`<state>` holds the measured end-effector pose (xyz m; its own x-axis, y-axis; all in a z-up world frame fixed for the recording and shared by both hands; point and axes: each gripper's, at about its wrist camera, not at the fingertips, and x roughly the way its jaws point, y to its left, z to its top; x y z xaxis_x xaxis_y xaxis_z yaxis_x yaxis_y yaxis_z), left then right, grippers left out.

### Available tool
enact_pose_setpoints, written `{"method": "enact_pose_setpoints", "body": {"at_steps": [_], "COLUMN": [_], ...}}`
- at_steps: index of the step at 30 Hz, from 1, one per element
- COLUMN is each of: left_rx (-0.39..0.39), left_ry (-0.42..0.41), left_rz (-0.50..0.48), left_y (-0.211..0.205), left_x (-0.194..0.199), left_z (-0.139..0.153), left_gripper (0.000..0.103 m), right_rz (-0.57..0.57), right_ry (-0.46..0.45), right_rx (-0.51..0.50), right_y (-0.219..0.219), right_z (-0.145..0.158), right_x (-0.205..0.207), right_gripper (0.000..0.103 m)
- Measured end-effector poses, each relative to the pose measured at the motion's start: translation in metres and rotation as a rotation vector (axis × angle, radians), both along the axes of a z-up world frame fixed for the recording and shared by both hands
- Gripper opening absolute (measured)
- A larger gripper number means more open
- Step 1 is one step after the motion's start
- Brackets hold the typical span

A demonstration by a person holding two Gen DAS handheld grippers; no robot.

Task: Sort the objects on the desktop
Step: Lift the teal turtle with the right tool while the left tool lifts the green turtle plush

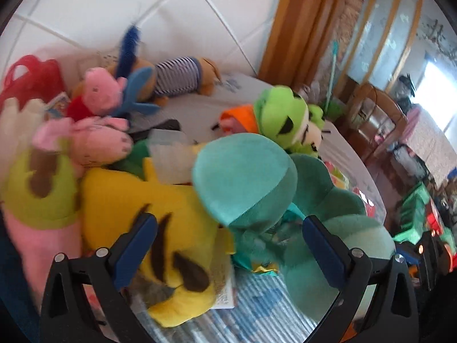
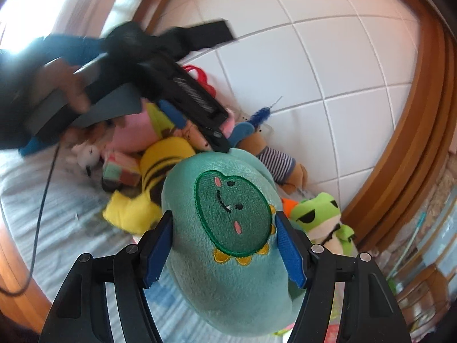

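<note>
My right gripper (image 2: 224, 250) is shut on a teal plush (image 2: 228, 228) with an embroidered green smiling face, both blue pads pressed into its sides. The same teal plush (image 1: 245, 177) fills the middle of the left wrist view. My left gripper (image 1: 228, 245) hangs open and wide above the plush pile, the teal plush and a yellow striped plush (image 1: 137, 205) showing between its fingers without contact. In the right wrist view a hand holds the left gripper (image 2: 200, 120) just above and behind the teal plush.
Along the white tiled wall lie a green frog plush (image 1: 282, 117), a striped-shirt dog plush (image 1: 177, 75), a pink pig plush (image 1: 102, 88), a blue brush (image 1: 130, 48) and a red bag (image 1: 31, 77). A blue-and-white striped cloth (image 2: 71, 214) covers the table. A wooden door frame (image 2: 414, 143) stands on the right.
</note>
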<state>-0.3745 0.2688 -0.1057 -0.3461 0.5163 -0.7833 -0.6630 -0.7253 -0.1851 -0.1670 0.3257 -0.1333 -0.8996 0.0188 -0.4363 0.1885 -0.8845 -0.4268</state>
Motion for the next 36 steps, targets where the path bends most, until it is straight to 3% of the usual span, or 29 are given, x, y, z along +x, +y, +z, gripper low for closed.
{"method": "enact_pose_setpoints", "body": {"at_steps": [8, 11, 18, 25, 29, 32, 36], "left_rx": [-0.082, -0.104, -0.098, -0.099, -0.052, -0.062, -0.092], "left_ry": [-0.07, -0.1, -0.088, -0.044, -0.02, -0.004, 0.007], "left_rz": [-0.057, -0.081, -0.077, -0.078, -0.104, -0.126, -0.129], "left_y": [0.047, 0.056, 0.062, 0.065, 0.064, 0.071, 0.078], "left_x": [0.003, 0.009, 0.021, 0.029, 0.036, 0.04, 0.044], "left_z": [-0.055, -0.074, -0.088, -0.09, -0.079, -0.075, -0.077], "left_gripper": [0.103, 0.103, 0.103, 0.103, 0.103, 0.103, 0.103], "right_rz": [-0.018, -0.026, -0.076, -0.099, -0.081, -0.052, -0.035], "right_ry": [-0.048, -0.081, -0.18, -0.227, -0.162, -0.114, -0.229], "right_rx": [0.104, 0.136, 0.088, 0.052, 0.168, 0.288, 0.353], "right_y": [0.02, 0.026, 0.038, 0.036, 0.017, -0.002, -0.006], "right_z": [-0.039, -0.054, -0.071, -0.077, -0.079, -0.086, -0.116], "right_x": [0.021, 0.03, 0.041, 0.041, 0.042, 0.036, 0.014], "right_gripper": [0.07, 0.077, 0.095, 0.096, 0.099, 0.102, 0.103]}}
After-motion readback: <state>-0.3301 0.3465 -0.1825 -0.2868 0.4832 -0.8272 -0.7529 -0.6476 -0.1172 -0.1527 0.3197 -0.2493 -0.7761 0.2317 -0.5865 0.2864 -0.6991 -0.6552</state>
